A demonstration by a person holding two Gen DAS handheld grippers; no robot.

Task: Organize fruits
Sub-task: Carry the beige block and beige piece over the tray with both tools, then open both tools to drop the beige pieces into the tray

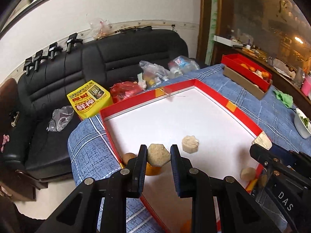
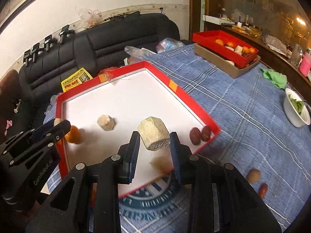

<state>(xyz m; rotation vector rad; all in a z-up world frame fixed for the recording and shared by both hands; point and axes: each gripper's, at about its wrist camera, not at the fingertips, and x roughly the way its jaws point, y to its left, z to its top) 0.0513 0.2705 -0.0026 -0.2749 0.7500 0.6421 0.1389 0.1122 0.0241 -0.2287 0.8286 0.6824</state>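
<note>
A red-rimmed white tray lies on the blue checked cloth. My left gripper is shut on a tan hexagonal chunk, held above an orange at the tray's near left side. My right gripper is shut on a pale cut chunk over the tray's near edge. In the tray lie another tan chunk, the orange and two red dates. Each view shows the other gripper at its side: the right gripper and the left gripper.
A tan round fruit and a red date lie on the cloth to the right. Farther back a red box of oranges sits on a cardboard box. A white bowl and green rag are at right. A black sofa with bags stands behind.
</note>
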